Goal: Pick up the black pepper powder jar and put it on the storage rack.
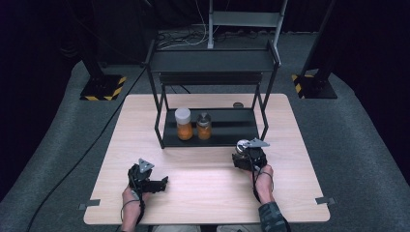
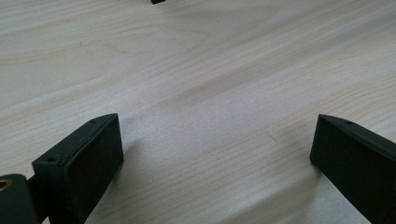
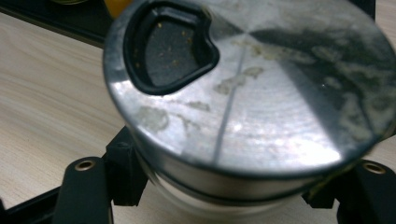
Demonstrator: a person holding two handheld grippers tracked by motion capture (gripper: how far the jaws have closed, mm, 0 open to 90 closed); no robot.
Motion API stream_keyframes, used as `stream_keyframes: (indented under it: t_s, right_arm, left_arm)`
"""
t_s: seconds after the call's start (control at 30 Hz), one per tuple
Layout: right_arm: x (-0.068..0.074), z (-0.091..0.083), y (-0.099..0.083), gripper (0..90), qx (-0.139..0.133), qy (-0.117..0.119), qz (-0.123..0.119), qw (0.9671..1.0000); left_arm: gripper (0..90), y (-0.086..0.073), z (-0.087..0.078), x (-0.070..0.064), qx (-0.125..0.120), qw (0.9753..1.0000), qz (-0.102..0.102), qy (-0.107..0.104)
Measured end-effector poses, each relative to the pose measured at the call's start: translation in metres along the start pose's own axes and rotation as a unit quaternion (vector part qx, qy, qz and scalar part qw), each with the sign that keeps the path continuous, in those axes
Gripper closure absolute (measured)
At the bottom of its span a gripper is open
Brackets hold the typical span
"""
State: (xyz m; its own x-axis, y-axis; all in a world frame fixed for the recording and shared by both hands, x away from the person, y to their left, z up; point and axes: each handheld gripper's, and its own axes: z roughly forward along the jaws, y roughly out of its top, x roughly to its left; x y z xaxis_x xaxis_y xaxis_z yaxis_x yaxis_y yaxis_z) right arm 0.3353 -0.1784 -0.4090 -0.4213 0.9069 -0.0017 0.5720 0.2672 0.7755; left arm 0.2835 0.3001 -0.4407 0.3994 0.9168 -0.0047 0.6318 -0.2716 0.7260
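The right tongs [image 1: 249, 153] pinch a metal-lidded jar [image 3: 252, 88] from both sides, holding it just in front of the black rack [image 1: 212, 137] on the worktop [image 1: 203, 193]. Beyond them on the rack's lower shelf stand two more jars [image 1: 193, 124]. The left tongs [image 2: 215, 154] rest spread wide over bare worktop, well apart.

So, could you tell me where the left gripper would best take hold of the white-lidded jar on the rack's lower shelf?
Grip the white-lidded jar around its orange body, just below the lid, coming in level from the table's front edge. It stands upright, the upper shelf blocks a top approach, and the smaller jar stands close on one side. The left gripper is open.
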Motion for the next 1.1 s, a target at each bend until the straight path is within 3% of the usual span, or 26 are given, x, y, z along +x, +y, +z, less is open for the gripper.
stream_keyframes:
  t_s: [0.57,1.1]
  right_arm:
    - [0.001,-0.017,0.016,30.8,-0.017,0.002,-0.015,0.9997]
    - [-0.002,-0.02,0.039,30.8,-0.023,-0.003,-0.026,0.9994]
  left_arm:
    - [2.3,0.0,0.0,0.0,0.0,1.0,-0.001,0.0]
    - [2.4,0.0,0.0,0.0,0.0,1.0,0.0,0.0]
